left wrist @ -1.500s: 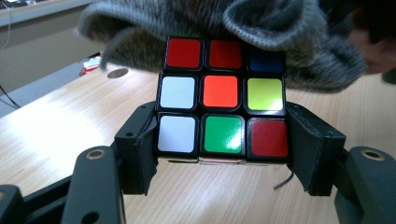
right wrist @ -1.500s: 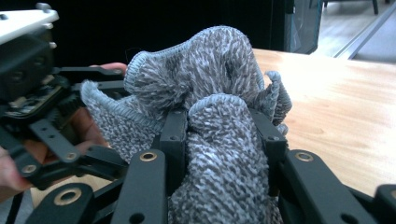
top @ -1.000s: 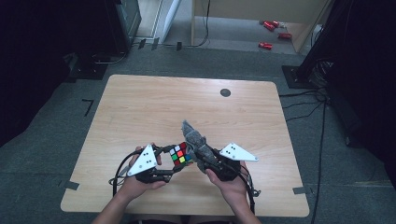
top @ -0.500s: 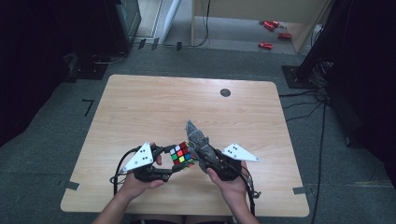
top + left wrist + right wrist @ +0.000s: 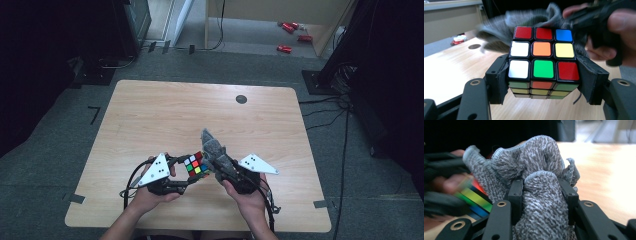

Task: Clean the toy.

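Note:
A scrambled Rubik's cube [image 5: 543, 62] sits between the black jaws of my left gripper [image 5: 543, 85], which is shut on the cube's lower layers. A grey knitted cloth [image 5: 534, 165] is bunched in my right gripper [image 5: 541, 192], whose jaws are shut on it. In the high view both hands are near the table's front edge. There the cube [image 5: 196, 164] in the left gripper [image 5: 192, 172] meets the cloth [image 5: 212, 147] held by the right gripper [image 5: 222, 167]. The cloth [image 5: 499, 27] lies blurred against the cube's far side, and the cube's [image 5: 476, 197] coloured edge shows to the left of the cloth.
The light wooden table [image 5: 150, 120] has a small dark round mark [image 5: 241, 99] near its far edge. Red objects [image 5: 285, 48] lie on the floor beyond it. Dark equipment and cables stand at the room's left and right sides.
Both hands have stayed near the front edge. The cloth and the cube have shifted only slightly against each other.

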A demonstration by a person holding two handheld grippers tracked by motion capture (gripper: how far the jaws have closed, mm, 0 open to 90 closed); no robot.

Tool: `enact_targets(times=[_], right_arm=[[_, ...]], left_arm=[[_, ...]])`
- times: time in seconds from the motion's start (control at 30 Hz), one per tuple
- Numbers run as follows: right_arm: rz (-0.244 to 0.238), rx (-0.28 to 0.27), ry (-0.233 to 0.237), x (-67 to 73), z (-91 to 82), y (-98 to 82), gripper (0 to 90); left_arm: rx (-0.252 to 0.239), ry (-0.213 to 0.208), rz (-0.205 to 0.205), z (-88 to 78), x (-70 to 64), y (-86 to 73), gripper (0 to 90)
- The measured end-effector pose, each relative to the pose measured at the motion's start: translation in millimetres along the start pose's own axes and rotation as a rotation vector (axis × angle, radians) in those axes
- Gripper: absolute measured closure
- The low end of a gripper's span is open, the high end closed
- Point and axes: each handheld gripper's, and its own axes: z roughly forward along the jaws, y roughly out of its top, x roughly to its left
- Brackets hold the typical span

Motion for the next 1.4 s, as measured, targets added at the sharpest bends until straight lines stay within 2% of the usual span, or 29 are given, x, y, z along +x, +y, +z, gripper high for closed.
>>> enact_targets(times=[0.07,0.1,0.17,0.2,0.23,0.3,0.33,0.37,0.43,0.5,0.57,0.63,0.67,0.7,0.77,0.83,0.87,0.9,0.93,0.97,1.0,1.03,1.1,1.13,1.17,1.2,1.3,1.33,1.4], right_arm=[[0.021,-0.020,0.005,-2.0,-2.1,0.0,62.8],[0.004,-0.039,0.007,1.2,-4.1,2.4,62.6],[-0.071,-0.077,0.007,15.0,-9.0,8.6,60.9],[-0.137,-0.093,0.007,23.6,-10.4,10.2,60.4],[-0.213,-0.100,0.004,32.3,-10.1,10.2,60.1],[-0.338,-0.056,-0.002,46.9,-4.4,5.8,60.0],[-0.382,-0.022,-0.011,51.8,0.5,1.5,60.1],[-0.422,-0.017,-0.021,55.0,4.7,-3.6,60.0],[-0.468,-0.013,-0.036,59.2,9.2,-10.1,60.5],[-0.479,-0.004,-0.023,61.3,9.6,-11.1,61.2],[-0.512,-0.016,-0.031,61.5,8.8,-10.8,62.0],[-0.558,-0.029,-0.063,58.2,7.8,-9.5,62.2],[-0.573,-0.032,-0.095,54.8,7.1,-8.6,62.3],[-0.569,-0.031,-0.131,49.6,6.4,-7.2,62.3],[-0.506,-0.014,-0.187,36.4,4.0,-3.3,62.4],[-0.455,-0.010,-0.203,26.9,1.0,-0.3,62.4],[-0.413,-0.028,-0.175,26.1,-2.2,1.7,62.3],[-0.375,-0.062,-0.124,27.9,-5.9,4.1,62.1],[-0.359,-0.098,-0.067,32.4,-8.6,6.2,62.1],[-0.369,-0.114,-0.021,39.5,-9.5,7.0,62.0],[-0.404,-0.111,0.008,47.5,-8.6,6.3,62.0],[-0.452,-0.094,0.016,55.0,-5.9,4.3,61.9],[-0.532,-0.047,-0.029,62.3,1.6,-3.1,61.7],[-0.539,-0.046,-0.036,59.8,4.0,-6.1,61.7],[-0.510,-0.051,-0.032,54.2,4.4,-6.4,61.8],[-0.478,-0.045,-0.052,47.3,4.1,-4.8,62.0],[-0.400,-0.026,-0.163,23.3,-0.3,1.8,62.4],[-0.383,-0.031,-0.168,18.9,-2.2,2.9,62.3],[-0.330,-0.077,-0.120,11.8,-8.8,6.4,62.2]], left_arm=[[0.049,0.050,0.046,1.5,-1.5,0.7,34.6],[0.082,0.075,0.067,3.5,-3.0,-0.4,34.6],[0.152,0.144,0.118,11.0,-8.4,-3.1,34.6],[0.184,0.165,0.141,15.6,-11.4,-3.7,34.6],[0.207,0.171,0.156,19.2,-14.2,-3.6,34.6],[0.210,0.158,0.159,22.8,-18.2,-2.5,34.6],[0.216,0.160,0.160,23.7,-19.5,-1.8,34.6],[0.236,0.173,0.176,24.7,-20.3,-2.0,34.6],[0.247,0.179,0.192,25.4,-20.9,-4.0,34.7],[0.240,0.171,0.187,24.1,-19.8,-3.6,34.7],[0.224,0.167,0.178,22.7,-19.2,-1.9,34.7],[0.212,0.159,0.164,21.2,-18.1,-1.4,34.7],[0.212,0.158,0.166,19.7,-17.2,-1.4,34.7],[0.207,0.159,0.163,18.6,-16.1,-1.4,34.7],[0.182,0.155,0.140,15.1,-13.1,-0.7,34.7],[0.169,0.159,0.127,12.7,-10.4,0.9,34.7],[0.173,0.164,0.132,13.0,-9.9,0.5,34.7],[0.185,0.167,0.141,13.7,-9.9,-0.8,34.7],[0.198,0.168,0.149,14.8,-10.1,-2.4,34.7],[0.201,0.167,0.150,16.1,-10.7,-3.8,34.7],[0.196,0.162,0.147,16.7,-11.5,-4.3,34.7],[0.184,0.157,0.145,16.6,-12.6,-3.6,34.7],[0.164,0.151,0.148,14.7,-14.2,-0.4,34.7],[0.175,0.167,0.166,14.7,-15.0,-0.2,34.7],[0.176,0.170,0.170,14.1,-14.8,-0.8,34.7],[0.172,0.163,0.162,13.0,-13.5,-1.4,34.7],[0.144,0.149,0.132,9.4,-8.5,-1.0,34.7],[0.129,0.139,0.120,7.9,-7.1,-0.1,34.7],[0.112,0.117,0.108,5.9,-5.1,-0.1,34.7]])
